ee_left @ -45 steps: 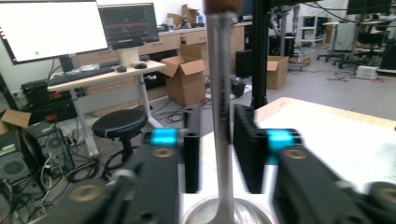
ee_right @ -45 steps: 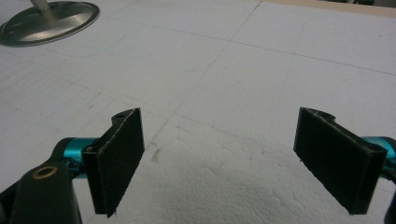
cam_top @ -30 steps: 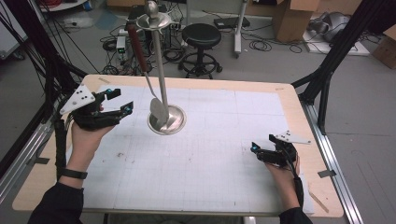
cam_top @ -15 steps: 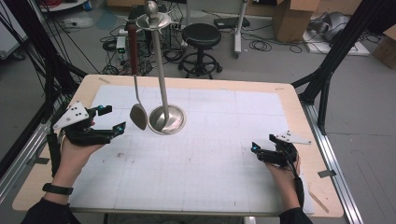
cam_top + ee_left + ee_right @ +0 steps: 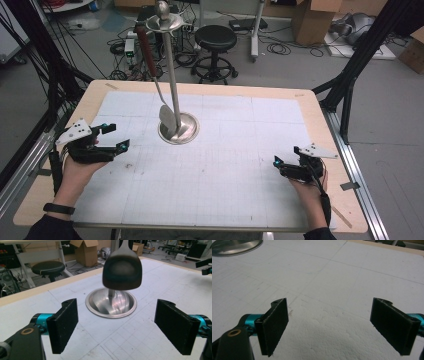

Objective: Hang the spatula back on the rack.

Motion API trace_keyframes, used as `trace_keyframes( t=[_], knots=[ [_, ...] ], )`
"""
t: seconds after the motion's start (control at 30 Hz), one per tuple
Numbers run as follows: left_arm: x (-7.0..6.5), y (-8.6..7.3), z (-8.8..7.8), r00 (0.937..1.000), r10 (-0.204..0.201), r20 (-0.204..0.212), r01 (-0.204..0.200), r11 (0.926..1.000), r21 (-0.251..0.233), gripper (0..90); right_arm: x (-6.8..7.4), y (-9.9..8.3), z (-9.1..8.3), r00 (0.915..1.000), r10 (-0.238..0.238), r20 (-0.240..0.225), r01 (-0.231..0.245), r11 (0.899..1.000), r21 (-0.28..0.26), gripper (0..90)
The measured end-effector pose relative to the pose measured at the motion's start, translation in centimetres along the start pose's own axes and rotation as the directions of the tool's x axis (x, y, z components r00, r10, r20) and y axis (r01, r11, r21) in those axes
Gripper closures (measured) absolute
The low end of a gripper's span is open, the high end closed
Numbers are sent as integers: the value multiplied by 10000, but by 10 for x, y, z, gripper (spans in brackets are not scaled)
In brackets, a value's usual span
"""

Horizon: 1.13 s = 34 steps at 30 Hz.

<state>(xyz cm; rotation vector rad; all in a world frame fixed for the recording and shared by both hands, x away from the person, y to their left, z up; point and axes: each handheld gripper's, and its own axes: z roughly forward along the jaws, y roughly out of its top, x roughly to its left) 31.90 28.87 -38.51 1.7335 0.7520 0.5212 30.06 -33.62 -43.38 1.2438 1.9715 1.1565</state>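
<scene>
Now the left gripper (image 5: 111,137) sits back near the table's (image 5: 310,220) left edge, jaws spread and empty, having drawn away from the stand (image 5: 178,129) over the last second. The spatula (image 5: 167,116) it left swings free, hanging from the stand's top disc (image 5: 163,21) above the base. Likely the hanging is done. The right gripper (image 5: 278,163) stays released near the right edge.

the right gripper (image 5: 329,327) hangs low over a white gridded mat (image 5: 332,277), its 2 black jaws spread wide with nothing between them. at the top left corner sits the edge of a round metal base (image 5: 234,246). a tan table edge (image 5: 387,246) runs along the top right.
</scene>
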Motion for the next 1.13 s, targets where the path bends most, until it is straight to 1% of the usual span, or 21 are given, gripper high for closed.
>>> trace_keyframes(
  t=[0.13, 0.3, 0.43, 0.47, 0.57, 0.93, 1.13],
  knots=[
    [1, -2, 3, 9999, 119, -91, -117, 9997, 228, 191, -1, -2, -4, 10000, 76, 28, -76, 10000, -26, 143],
    [0, -2, 3, 9987, 462, -231, -451, 9980, 450, 199, 0, -1, -4, 10000, 23, -30, -24, 10000, -77, 143],
    [1, -3, 3, 9987, 459, -227, -447, 9978, 481, 200, 1, -1, -2, 10000, 1, -95, -1, 10000, 37, 143],
    [1, -3, 3, 9986, 472, -244, -460, 9978, 478, 200, 1, -1, -2, 9999, -79, -68, 79, 10000, 51, 143],
    [0, -3, 3, 9984, 515, -232, -503, 9975, 491, 200, 1, -2, -1, 9999, -52, -88, 52, 10000, 46, 143],
    [-1, -3, 5, 9986, 469, -249, -452, 9968, 656, 200, 1, -2, 0, 9999, -90, -127, 92, 9999, 87, 143],
    [-1, -3, 5, 9979, 506, -405, -476, 9964, 707, 205, 1, -2, 1, 9999, -86, -131, 88, 9999, 117, 143]
  ],
)
